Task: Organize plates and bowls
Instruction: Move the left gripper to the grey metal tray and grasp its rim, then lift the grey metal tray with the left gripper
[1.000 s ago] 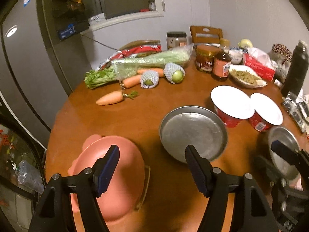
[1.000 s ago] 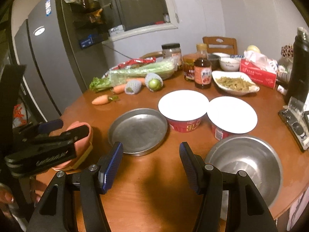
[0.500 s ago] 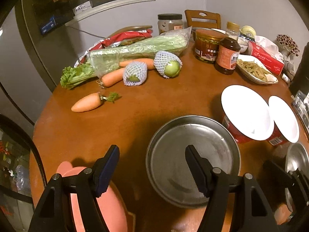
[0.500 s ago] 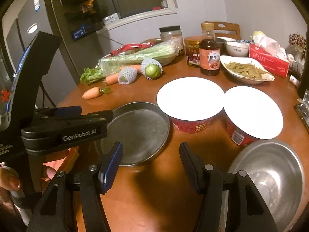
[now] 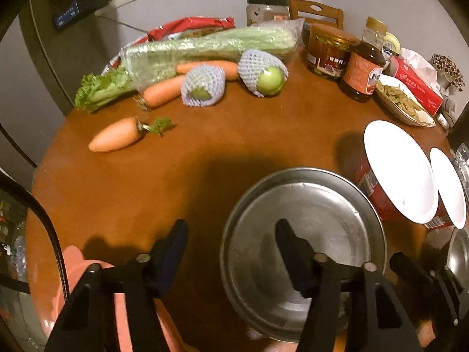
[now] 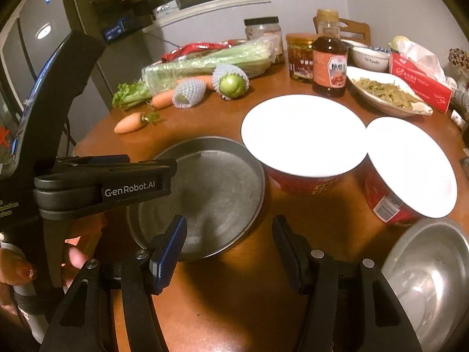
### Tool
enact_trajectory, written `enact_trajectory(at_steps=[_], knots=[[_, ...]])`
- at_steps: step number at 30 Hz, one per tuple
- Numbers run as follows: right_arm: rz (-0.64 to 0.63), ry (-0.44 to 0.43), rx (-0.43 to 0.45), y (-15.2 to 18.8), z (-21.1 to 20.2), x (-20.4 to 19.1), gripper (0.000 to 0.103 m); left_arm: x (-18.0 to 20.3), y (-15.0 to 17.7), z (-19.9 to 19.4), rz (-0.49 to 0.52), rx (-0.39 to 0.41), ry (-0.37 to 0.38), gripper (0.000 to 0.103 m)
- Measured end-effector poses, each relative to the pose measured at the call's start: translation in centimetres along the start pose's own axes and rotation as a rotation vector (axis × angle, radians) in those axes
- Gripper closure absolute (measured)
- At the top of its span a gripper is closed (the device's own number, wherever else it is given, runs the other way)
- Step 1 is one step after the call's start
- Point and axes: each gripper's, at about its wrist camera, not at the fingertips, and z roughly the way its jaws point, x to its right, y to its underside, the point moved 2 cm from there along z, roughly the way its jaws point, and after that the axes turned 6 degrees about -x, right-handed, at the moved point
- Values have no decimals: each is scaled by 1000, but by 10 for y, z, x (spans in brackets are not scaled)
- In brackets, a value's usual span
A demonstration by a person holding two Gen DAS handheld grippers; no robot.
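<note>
Steel plate straddled by left claw

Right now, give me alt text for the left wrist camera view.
The left gripper, jaws just closing, straddles the near rim of a round metal plate on a brown table. Behind lie carrots, celery, jars, and two white-lidded red bowls at right.

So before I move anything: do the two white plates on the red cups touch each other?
Cannot tell. In the right wrist view the nearer white plate and the farther one meet at their edges, but neither view shows plainly whether they touch or merely overlap.
</note>
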Motion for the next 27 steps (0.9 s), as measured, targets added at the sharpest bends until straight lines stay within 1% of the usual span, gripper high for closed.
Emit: enact_trajectory(at_steps=[2, 3, 4, 5, 7, 9, 12, 14, 22, 27], knots=[[-2, -7, -8, 0, 5, -1, 40, 1, 0, 5, 1, -19, 15, 53], [-4, -10, -9, 0, 6, -2, 40, 2, 1, 6, 3, -23, 24, 61], [-8, -13, -10, 0, 7, -3, 40, 3, 2, 7, 9, -27, 35, 66], [-11, -17, -11, 0, 9, -3, 41, 4, 3, 8, 15, -30, 44, 68], [-22, -32, -8, 1, 10, -5, 46, 7, 4, 6, 24, -17, 30, 70], [-36, -10, 0, 2, 10, -7, 49, 6, 5, 3, 27, -6, 29, 73], [-25, -11, 10, 1, 8, -5, 53, 2, 7, -3, 14, 2, 54, 74], [-25, -15, 24, 1, 3, -5, 53, 1, 10, -11, 12, 18, 63, 74], [-43, -15, 80, 2, -22, -15, 53, -5, 22, -42, 9, 79, 54, 74], [-68, -27, 116, 7, -42, -28, 53, -11, 36, -67, -5, 132, 33, 74]])
